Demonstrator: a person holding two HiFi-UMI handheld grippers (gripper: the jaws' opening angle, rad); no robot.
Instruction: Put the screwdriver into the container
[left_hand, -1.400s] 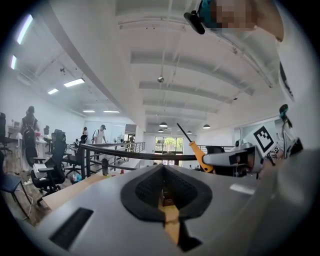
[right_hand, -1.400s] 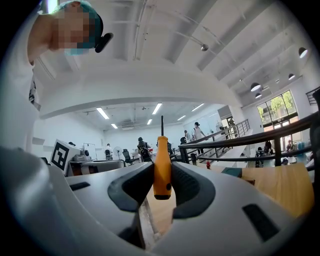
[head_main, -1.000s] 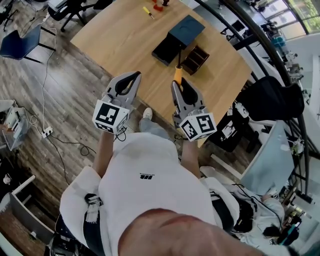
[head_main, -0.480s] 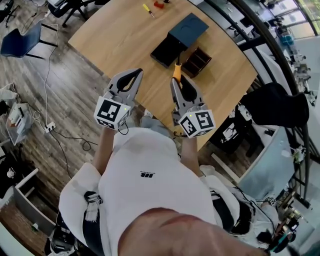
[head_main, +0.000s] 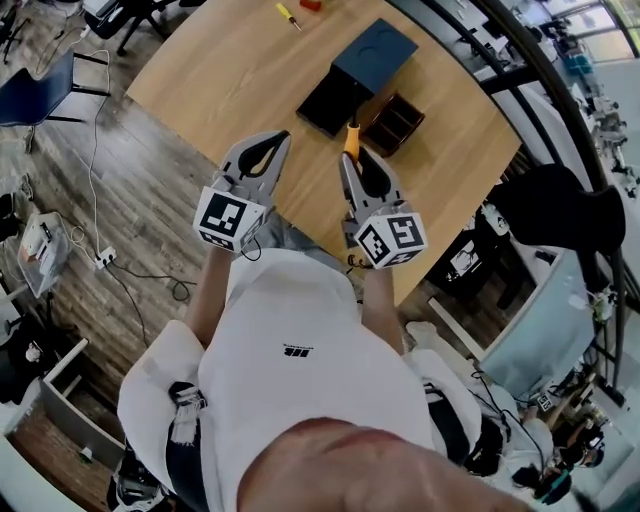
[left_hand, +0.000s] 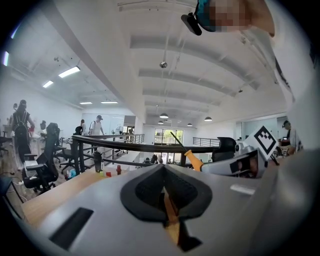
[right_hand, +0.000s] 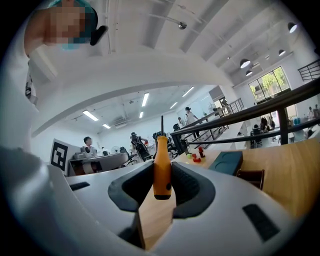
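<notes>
Screwdriver (right_hand: 161, 176) stands upright, clamped between the right tongs (right_hand: 162, 164); left tongs (left_hand: 164, 169) are closed and empty.

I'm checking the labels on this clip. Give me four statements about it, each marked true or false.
The right tongs grip an orange screwdriver. True.
The left tongs hold a screwdriver too. False: they are shut on nothing.
A yellow screwdriver lies far off on the table. True.
The orange screwdriver lies in the brown box. False: it is in the tongs, outside the box.
</notes>
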